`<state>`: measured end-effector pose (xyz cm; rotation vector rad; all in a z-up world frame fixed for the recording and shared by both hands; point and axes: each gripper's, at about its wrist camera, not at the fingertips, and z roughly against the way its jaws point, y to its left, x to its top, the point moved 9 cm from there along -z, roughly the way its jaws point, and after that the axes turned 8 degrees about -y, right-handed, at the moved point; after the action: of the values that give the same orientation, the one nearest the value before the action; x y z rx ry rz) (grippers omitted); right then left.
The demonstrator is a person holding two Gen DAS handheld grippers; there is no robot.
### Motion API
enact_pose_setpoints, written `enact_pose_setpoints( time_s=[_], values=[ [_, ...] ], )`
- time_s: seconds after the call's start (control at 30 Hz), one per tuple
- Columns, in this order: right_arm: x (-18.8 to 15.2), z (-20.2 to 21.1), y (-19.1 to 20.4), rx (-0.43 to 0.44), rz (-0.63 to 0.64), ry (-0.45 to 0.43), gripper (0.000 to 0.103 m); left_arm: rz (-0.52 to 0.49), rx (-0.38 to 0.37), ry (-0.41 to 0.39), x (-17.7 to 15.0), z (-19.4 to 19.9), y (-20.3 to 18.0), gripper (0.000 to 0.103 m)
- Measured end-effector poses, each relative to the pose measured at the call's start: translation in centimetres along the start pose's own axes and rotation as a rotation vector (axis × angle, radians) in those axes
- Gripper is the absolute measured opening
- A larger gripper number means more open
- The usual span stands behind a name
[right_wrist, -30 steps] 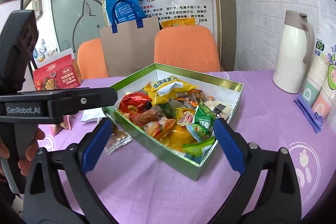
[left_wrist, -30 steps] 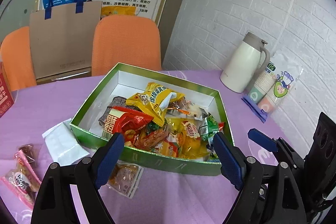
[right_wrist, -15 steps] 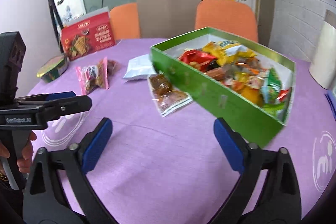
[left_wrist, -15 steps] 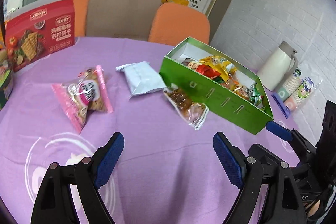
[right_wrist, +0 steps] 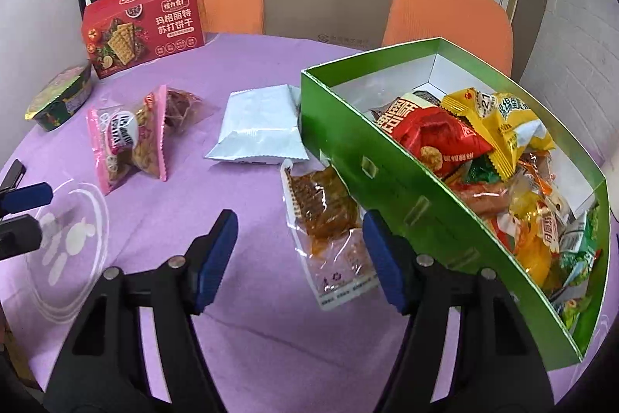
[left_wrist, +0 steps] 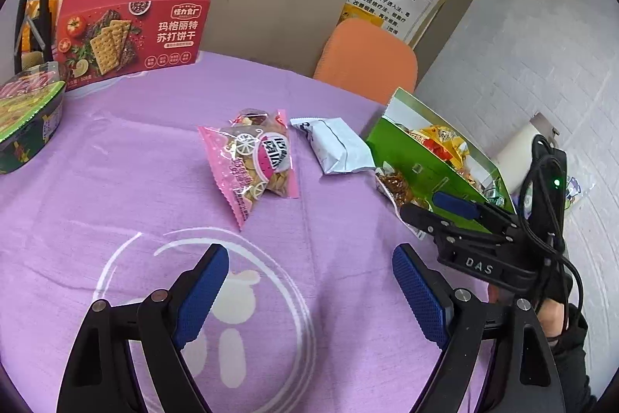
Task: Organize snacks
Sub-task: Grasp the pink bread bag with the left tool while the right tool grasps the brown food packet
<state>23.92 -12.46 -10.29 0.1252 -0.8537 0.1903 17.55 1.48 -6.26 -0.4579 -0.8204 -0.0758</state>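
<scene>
Purple cloth is covering the desk (left_wrist: 116,180), and both grippers are hovering above its near part. The left gripper (left_wrist: 309,293) is holding its fingers spread wide with nothing between them. The right gripper (right_wrist: 300,260) is likewise holding its fingers spread, gripping nothing; its right finger (right_wrist: 383,262) is overlapping, in the right wrist view, the near edge of a clear packet of brown snack (right_wrist: 329,219) that is lying flat against the left wall of the green box (right_wrist: 425,204). That box is sitting on the right of the desk and is holding a heap of wrapped snacks, among them a red packet (right_wrist: 429,130) and a yellow packet (right_wrist: 499,119). A silver-white packet (right_wrist: 259,126) is lying just left of the box's far corner. Further left, a pink packet (right_wrist: 127,138) is resting against a second clear packet of dark snack (right_wrist: 182,107). A red cracker box (right_wrist: 143,26) is standing upright at the far left, with a green tin (right_wrist: 62,99) near it.
</scene>
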Motion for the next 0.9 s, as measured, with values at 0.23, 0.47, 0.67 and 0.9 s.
enact_pose_setpoints(
  time_s=[0.23,0.47,0.67,0.9],
  values=[
    [-0.6,-2.7,-0.3,0.000,-0.008,0.057,0.058,0.050,-0.001,0.007,0.5,-0.9,2.3,0.089],
    [-2.3,0.0,2.8,0.134,0.001,0.082,0.050,0.045,0.014,0.004,2.1,-1.9,3.5,0.089],
    [-4.1,2.3,4.1,0.157,-0.020,0.079,0.050,0.045,0.055,0.002,4.8,-4.5,5.1,0.088],
    [-5.1,3.4,4.0,0.161,-0.059,0.078,0.050,0.054,-0.028,0.059,3.2,-5.8,4.1,0.041]
  ],
)
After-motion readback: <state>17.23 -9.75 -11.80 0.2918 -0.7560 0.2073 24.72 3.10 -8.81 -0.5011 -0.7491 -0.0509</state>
